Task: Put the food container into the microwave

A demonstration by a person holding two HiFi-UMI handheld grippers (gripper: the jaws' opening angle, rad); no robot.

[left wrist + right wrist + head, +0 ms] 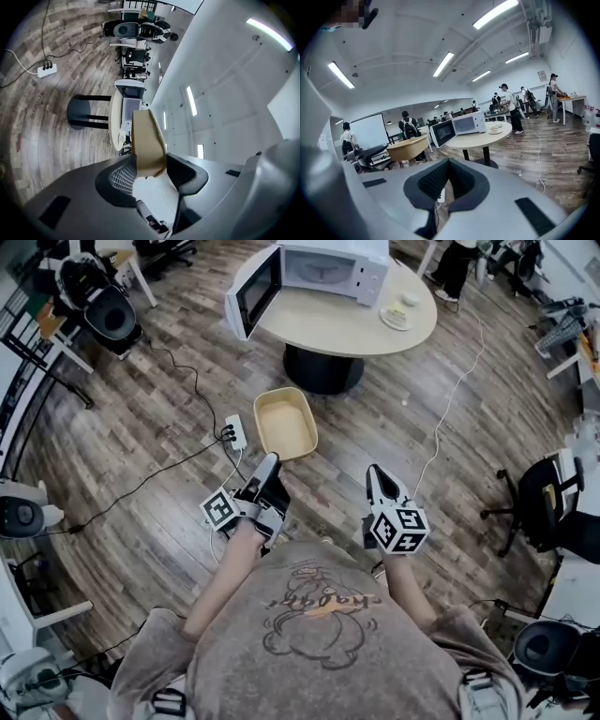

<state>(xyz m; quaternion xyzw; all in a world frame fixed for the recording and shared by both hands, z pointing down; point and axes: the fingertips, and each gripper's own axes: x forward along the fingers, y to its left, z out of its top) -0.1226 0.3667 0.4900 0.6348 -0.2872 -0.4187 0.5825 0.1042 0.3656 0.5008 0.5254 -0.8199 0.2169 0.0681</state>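
An empty tan food container (286, 423) hangs over the wood floor, its near rim pinched by my left gripper (270, 461). The left gripper view shows the container (147, 140) edge-on between the two pads, my left gripper (150, 166) shut on it. A white microwave (323, 268) stands on the round table (375, 324) ahead, its door (253, 292) swung open to the left. Beside the container, my right gripper (373, 472) is shut and holds nothing. In the right gripper view, my right gripper (449, 165) points at the microwave (468, 124), with the container (407, 147) to its left.
A plate (397, 317) sits on the table right of the microwave. A power strip (234, 432) and cables lie on the floor by the black table pedestal (323, 367). An office chair (553, 512) stands at the right. Several people (511, 105) stand in the background.
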